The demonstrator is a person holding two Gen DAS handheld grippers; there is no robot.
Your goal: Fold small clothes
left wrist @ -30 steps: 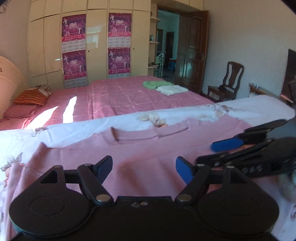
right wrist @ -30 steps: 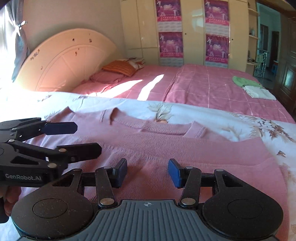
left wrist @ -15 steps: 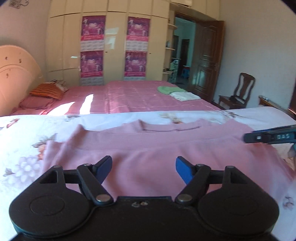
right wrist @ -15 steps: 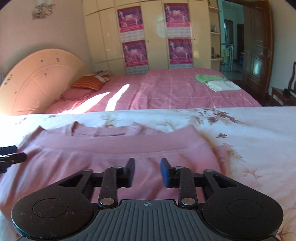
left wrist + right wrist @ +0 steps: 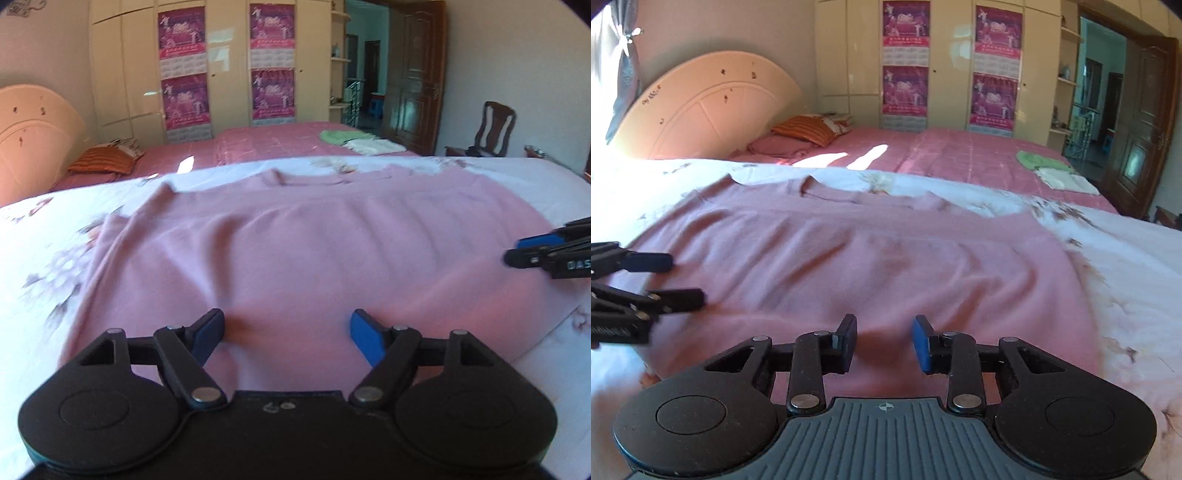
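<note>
Pink sweater spread flat on floral sheet, ready for folding. Left gripper wide apart over near hem, nothing gripped. Right gripper jaws just closing, narrow gap, pads not pressing cloth.

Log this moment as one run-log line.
phase: pre-grasp | pink sweater: flat on floral sheet | left gripper: open | right gripper: open, just been closing, empty

Matt knit sweater — glossy wardrobe doors.
</note>
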